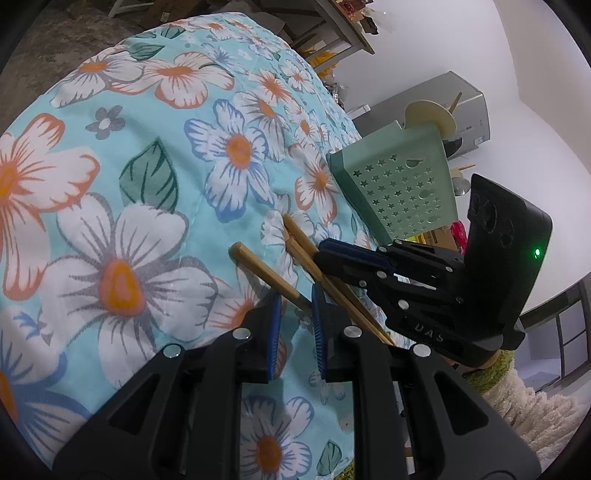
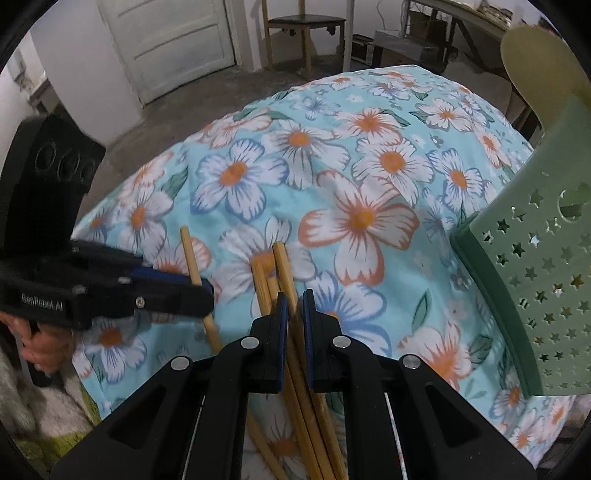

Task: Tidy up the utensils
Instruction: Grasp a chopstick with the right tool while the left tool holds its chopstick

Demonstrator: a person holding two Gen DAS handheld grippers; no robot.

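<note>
Several bamboo chopsticks (image 2: 284,266) lie on the floral tablecloth (image 2: 369,166). My right gripper (image 2: 295,295) points down over them, its blue pads shut on one chopstick of the bundle. In the left wrist view the right gripper (image 1: 321,253) comes in from the right onto two chopsticks (image 1: 301,236). My left gripper (image 1: 295,295) is shut on a separate chopstick (image 1: 258,271), which slants up to the left. From the right wrist it appears as the left gripper (image 2: 205,291) crossing that chopstick (image 2: 190,251). A green holder (image 2: 535,277) (image 1: 399,184) with star holes stands to the right.
A cream spoon (image 2: 535,48) (image 1: 428,118) sticks out of the holder. The cloth-covered table drops off at its far edge; a chair (image 2: 303,22) and a white door (image 2: 173,37) stand beyond. A person's hand (image 2: 40,347) holds the left gripper's handle.
</note>
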